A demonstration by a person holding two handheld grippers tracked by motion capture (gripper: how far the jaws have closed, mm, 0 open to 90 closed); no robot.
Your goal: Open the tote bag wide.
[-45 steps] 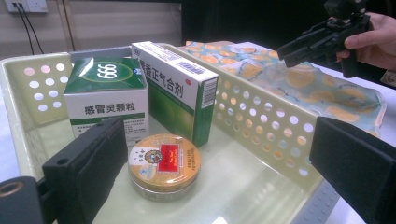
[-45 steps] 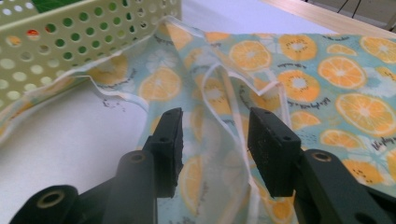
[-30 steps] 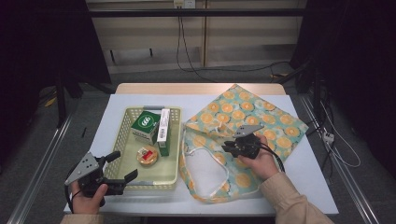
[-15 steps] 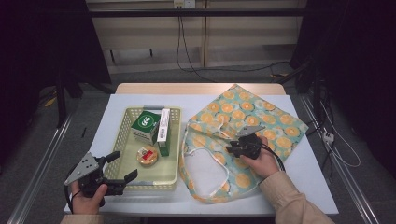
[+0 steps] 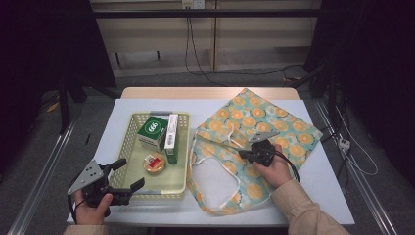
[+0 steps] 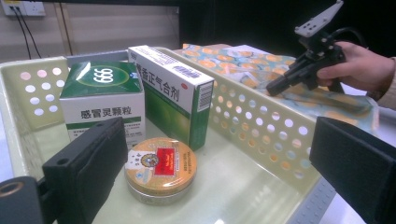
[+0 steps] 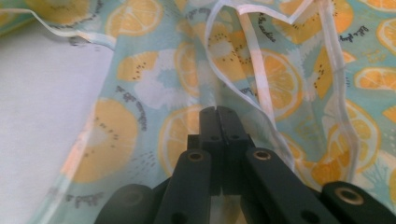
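Setting: dim room, cables trailing along the far wall, a white-topped counter in the foreground.
Bag: a fruit-print cloth bag lies spread across the counter's right half, its mouth facing the basket and its white-edged handles loose on the fabric.
Right claw: it rests on the bag near the mouth, held in the person's right hand; its jaws have just been closing and now stand pressed together, tip to tip. The right gripper view places the tips low over the fabric; whether a fold is caught between them cannot be told.
Left claw: held in the left hand at the basket's near left corner, jaws spread, nothing between them.
Basket: a pale yellow perforated basket sits left of the bag, just beside it.
Contents: a green box and a taller green-and-white carton stand side by side; a round gold tin lies in front of them.
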